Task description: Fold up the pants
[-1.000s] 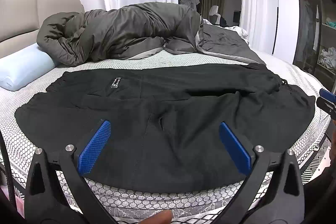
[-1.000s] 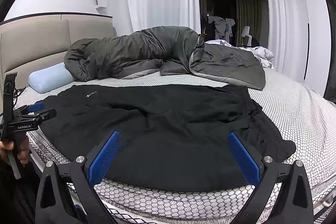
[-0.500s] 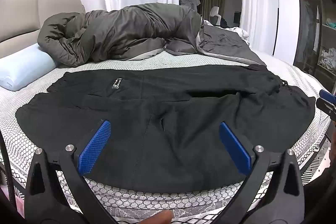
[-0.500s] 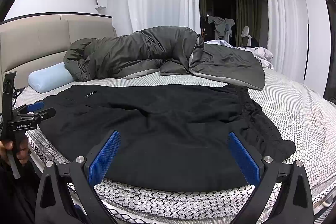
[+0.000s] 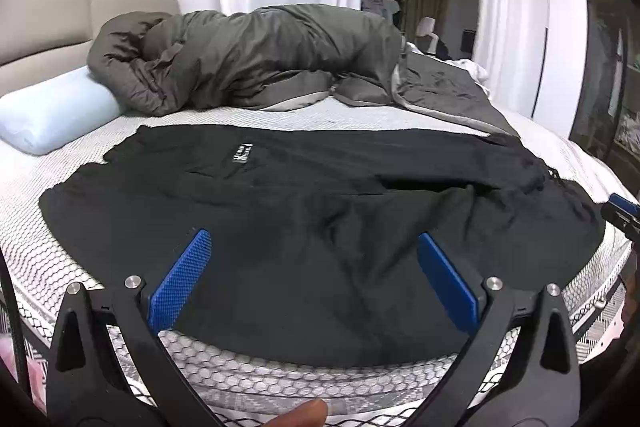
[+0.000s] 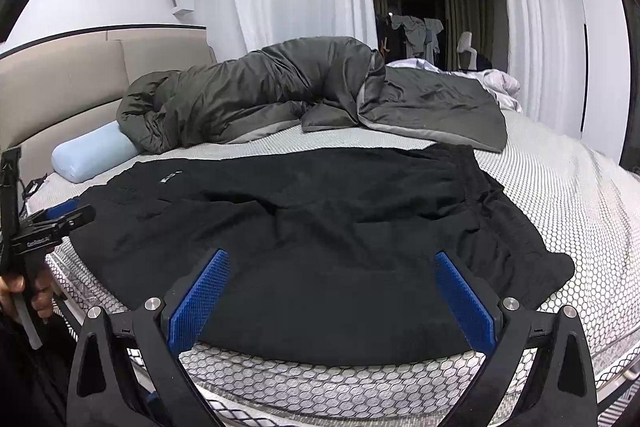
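Hovering at the near edge of the bed point(image 5: 280, 115), both claws are spread wide and hold nothing. Left claw point(image 5: 312, 259) and right claw point(image 6: 332, 283) each hang over the pants point(image 6: 320, 227), apart from the cloth.

Pants: black, spread flat across the mattress, waistband toward 3 o'clock in the right wrist view, a small label point(image 5: 242, 153) toward 10 o'clock in the left wrist view. A loose ridge runs across the middle, toward 1 o'clock from the left claw. Duvet point(image 6: 280, 91) and pillow point(image 6: 92, 151) lie at 12 and 10 o'clock, clear of the pants.

No fold started, by my judgement. Next step likely: pinch the near hem at two points.

Risks:
- Claw pinches the mattress cover along with the cloth, since the hem lies flat on it.
- Only the top layer gets caught; the ridge suggests layers are not aligned, so the fold would skew.
- Uneven lift between claws drags the far leg into the duvet.
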The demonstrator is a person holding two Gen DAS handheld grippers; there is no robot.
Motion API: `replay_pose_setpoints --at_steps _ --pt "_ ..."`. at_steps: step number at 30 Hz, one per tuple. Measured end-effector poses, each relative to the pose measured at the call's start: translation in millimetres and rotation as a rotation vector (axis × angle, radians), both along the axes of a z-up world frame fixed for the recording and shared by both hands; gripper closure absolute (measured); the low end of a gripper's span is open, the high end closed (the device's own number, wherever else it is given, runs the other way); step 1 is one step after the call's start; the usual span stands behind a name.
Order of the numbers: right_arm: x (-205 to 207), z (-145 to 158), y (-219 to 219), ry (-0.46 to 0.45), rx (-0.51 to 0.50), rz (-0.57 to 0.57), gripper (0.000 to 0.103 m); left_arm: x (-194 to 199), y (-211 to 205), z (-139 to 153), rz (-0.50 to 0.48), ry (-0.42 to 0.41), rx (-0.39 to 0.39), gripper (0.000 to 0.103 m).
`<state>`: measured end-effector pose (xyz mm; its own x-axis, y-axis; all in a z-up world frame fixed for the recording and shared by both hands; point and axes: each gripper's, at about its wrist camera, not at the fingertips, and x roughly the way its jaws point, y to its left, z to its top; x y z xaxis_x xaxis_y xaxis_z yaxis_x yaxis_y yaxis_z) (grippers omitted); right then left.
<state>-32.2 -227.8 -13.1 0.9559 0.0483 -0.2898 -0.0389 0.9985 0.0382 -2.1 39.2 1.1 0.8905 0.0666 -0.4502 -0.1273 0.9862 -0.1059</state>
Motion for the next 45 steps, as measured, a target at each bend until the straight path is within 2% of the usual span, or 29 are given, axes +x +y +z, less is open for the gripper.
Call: replay_pose_setpoints --at_steps 3,6,13,17,20,23,25,26,27,28,30,33,37,39,42,43,44,45 --pt "2 9 -18 0.001 0.028 -0.033 0.0 -6 24 2 0.039 0.011 -0.052 0.001" --pt "8 16 -42 0.03 0.068 -0.059 0.0 -16 67 5 0.102 0.017 -0.137 0.001" --pt "33 8 -86 0.171 0.022 -0.114 0.0 -31 172 2 0.312 0.059 -0.252 0.001" --pt "43 -4 -108 0.239 0.055 -0.092 0.0 -30 228 -16 0.36 0.135 -0.341 0.021" --pt "44 -12 -123 0.253 0.069 -0.117 0.0 -29 257 -32 0.345 0.166 -0.446 0.026" --pt "42 -16 -136 0.259 0.096 -0.145 0.0 -17 276 -49 0.31 0.195 -0.529 0.037" --pt "38 -16 -142 0.262 0.104 -0.162 0.0 -6 285 -56 0.333 0.209 -0.534 0.053" --pt "37 -17 -144 0.264 0.11 -0.166 0.0 1 290 -60 0.337 0.211 -0.539 0.068" --pt "36 -17 -147 0.266 0.119 -0.172 0.0 5 298 -64 0.349 0.206 -0.543 0.091" --pt "34 -17 -146 0.271 0.122 -0.176 0.0 6 303 -66 0.36 0.198 -0.548 0.099" --pt "29 -18 -149 0.281 0.14 -0.183 0.0 6 306 -67 0.367 0.164 -0.58 0.102" --pt "22 -22 -154 0.308 0.189 -0.198 0.0 -13 304 -60 0.371 0.098 -0.557 0.102" --pt "18 -34 -168 0.341 0.3 -0.199 0.0 -36 300 -64 0.373 0.098 -0.566 0.102" --pt "24 -39 -177 0.336 0.398 -0.165 0.003 -40 301 -69 0.382 0.112 -0.576 0.102" --pt "40 -41 -185 0.326 0.501 -0.133 0.017 -47 297 -68 0.397 0.12 -0.562 0.102" --pt "45 -42 -187 0.33 0.518 -0.135 0.033 -43 295 -66 0.403 0.125 -0.549 0.102" --pt "49 -42 -188 0.339 0.53 -0.144 0.061 -38 292 -64 0.404 0.129 -0.529 0.102" --pt "51 -41 -189 0.347 0.542 -0.144 0.073 -38 291 -62 0.402 0.127 -0.521 0.102"
